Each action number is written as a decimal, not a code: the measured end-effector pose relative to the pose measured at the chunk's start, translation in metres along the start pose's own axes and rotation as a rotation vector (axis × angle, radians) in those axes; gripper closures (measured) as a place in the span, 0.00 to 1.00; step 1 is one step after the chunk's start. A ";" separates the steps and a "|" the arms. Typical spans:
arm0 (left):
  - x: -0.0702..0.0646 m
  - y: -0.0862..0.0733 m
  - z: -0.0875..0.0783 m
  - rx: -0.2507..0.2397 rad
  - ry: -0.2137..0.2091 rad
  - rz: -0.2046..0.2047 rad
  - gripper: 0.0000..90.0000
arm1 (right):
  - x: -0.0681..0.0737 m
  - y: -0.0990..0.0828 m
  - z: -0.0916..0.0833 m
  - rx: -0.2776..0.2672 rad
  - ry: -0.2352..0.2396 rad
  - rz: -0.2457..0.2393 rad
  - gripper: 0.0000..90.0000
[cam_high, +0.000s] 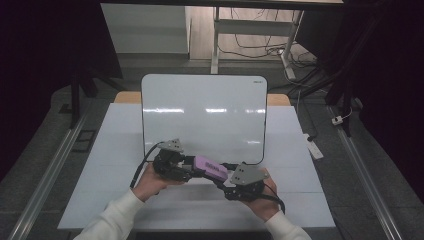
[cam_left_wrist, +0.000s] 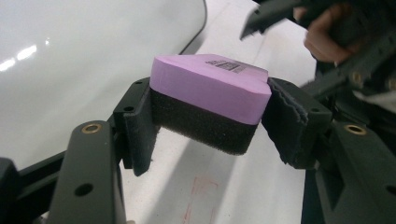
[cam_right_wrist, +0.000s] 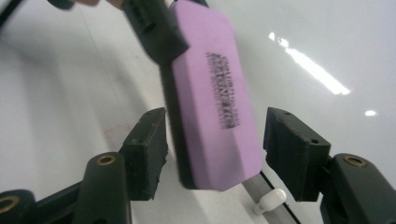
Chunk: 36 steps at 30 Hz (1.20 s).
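Your left gripper (cam_left_wrist: 210, 116) clamping the purple eraser (cam_left_wrist: 210, 88), your right gripper (cam_right_wrist: 215, 154) at its three o'clock, jaws gaping around it untouched.

- The eraser (cam_high: 209, 167) was a purple foam block with a black felt underside and dark print on top.
- It was raised, tilted, above the whiteboard's (cam_high: 200, 115) near edge.
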<state>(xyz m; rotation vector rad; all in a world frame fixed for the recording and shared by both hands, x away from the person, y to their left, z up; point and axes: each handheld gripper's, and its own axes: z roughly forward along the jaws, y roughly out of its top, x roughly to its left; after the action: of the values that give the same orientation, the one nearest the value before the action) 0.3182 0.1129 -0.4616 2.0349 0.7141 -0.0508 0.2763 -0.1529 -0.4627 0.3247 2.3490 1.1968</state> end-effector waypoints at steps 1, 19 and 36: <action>0.001 0.000 0.000 -0.005 0.002 -0.011 0.42 | 0.002 0.000 0.002 0.004 -0.005 -0.012 0.44; 0.002 0.002 0.008 -0.028 -0.059 -0.127 0.43 | 0.029 0.004 0.019 0.113 -0.251 -0.257 0.62; -0.005 -0.006 -0.013 -0.099 0.070 -0.012 0.26 | 0.003 0.000 0.005 0.043 -0.300 -0.072 0.70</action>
<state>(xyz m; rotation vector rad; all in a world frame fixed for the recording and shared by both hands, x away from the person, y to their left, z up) 0.3080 0.1227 -0.4576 1.9457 0.7582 0.0485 0.2757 -0.1482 -0.4658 0.4011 2.1100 0.9898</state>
